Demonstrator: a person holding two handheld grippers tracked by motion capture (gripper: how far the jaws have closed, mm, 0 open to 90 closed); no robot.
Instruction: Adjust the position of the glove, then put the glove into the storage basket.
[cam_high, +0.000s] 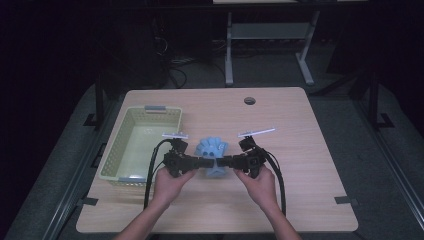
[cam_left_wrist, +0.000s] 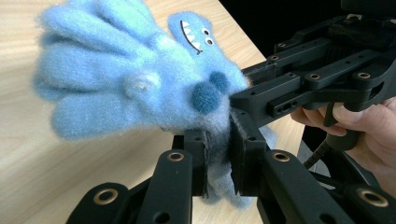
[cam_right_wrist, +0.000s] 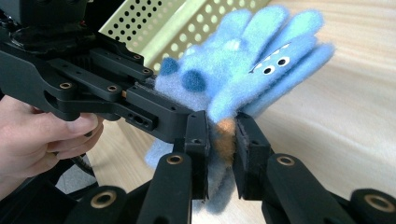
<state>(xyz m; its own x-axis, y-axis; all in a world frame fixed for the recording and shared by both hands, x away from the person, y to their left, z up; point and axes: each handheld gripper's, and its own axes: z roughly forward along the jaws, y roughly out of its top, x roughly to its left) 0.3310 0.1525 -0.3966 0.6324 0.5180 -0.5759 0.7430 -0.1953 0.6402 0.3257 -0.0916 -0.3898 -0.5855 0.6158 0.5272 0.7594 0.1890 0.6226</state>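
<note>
No readable text anywhere (no labels, brands or numbers).

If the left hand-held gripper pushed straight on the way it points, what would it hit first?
Probably the right hand-held gripper, which faces it from the other side of the blue plush toy that the left hand-held gripper also clamps.

The plush toy (cam_high: 212, 152) is held over the table (cam_high: 300, 150) near its middle, pinched from the left by the left gripper (cam_high: 209, 162) and from the right by the right gripper (cam_high: 220, 162), whose tips are set just beside each other at the toy's near edge. The basket (cam_high: 120, 150) is placed on the table to the toy's left, near the left edge, well apart from the right gripper. The cable hole (cam_high: 249, 100) is found behind the toy, near the far edge; both hands are positioned at the near side.
</note>
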